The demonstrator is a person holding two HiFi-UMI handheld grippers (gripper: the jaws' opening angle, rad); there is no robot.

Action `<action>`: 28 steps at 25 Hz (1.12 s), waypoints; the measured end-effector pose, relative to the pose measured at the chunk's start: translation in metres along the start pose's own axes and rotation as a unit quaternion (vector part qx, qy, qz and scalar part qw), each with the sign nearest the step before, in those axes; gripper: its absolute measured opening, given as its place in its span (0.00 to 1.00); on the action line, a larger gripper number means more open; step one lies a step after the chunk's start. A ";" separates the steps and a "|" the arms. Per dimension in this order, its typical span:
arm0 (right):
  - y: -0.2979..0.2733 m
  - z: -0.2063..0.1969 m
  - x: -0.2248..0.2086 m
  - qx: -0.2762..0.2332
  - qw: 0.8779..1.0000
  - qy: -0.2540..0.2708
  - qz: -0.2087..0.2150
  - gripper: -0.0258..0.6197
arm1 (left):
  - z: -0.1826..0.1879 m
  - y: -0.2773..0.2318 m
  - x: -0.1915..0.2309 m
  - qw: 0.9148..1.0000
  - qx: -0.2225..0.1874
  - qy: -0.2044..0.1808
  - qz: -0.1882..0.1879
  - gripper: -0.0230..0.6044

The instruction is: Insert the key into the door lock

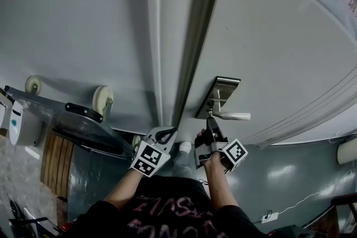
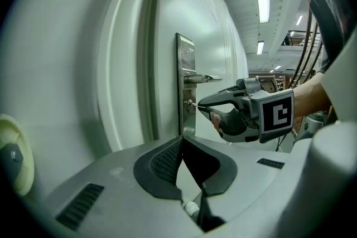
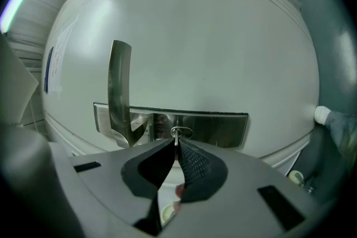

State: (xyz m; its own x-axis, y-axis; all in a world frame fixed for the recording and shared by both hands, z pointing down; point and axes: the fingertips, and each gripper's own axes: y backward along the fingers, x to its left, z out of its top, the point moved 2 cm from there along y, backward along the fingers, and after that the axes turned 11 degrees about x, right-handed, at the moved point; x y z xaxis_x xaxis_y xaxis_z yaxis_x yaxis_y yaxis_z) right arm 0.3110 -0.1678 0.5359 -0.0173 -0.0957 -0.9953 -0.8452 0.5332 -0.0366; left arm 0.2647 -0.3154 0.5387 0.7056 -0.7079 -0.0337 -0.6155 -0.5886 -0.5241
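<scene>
Left gripper (image 1: 165,132), nearest the lens, is hanging back beside the door edge with its jaws pressed together on nothing, evidently keeping clear of the work. Right gripper (image 1: 211,120) is pinching the key (image 3: 176,139) tight between its pads and presenting it tip-first at the keyhole (image 3: 182,132) in the lock plate (image 3: 223,128), beside the handle (image 3: 120,86). The key appears to be just entering. Right hand (image 1: 213,160) is reaching forward on an extended forearm, holding the tool square to the door (image 1: 268,36).
</scene>
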 end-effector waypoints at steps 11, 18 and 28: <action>-0.001 0.000 0.000 0.001 1.000 -0.003 0.002 0.16 | 0.002 -0.002 -0.002 1.000 -0.002 -0.001 -0.003 0.06; 0.000 -0.001 0.000 0.000 1.000 -0.006 -0.001 0.16 | -0.001 0.000 -0.002 1.000 0.001 -0.003 -0.001 0.06; 0.001 -0.001 0.000 0.008 1.000 0.001 0.001 0.17 | -0.002 0.003 -0.004 1.000 0.001 -0.011 -0.004 0.06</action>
State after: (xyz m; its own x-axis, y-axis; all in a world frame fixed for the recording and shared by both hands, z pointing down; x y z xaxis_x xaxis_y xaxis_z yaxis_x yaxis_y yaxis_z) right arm 0.3095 -0.1678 0.5357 -0.0194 -0.0965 -0.9951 -0.8364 0.5469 -0.0368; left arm 0.2595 -0.3148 0.5385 0.7183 -0.6941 -0.0474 -0.6085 -0.5936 -0.5267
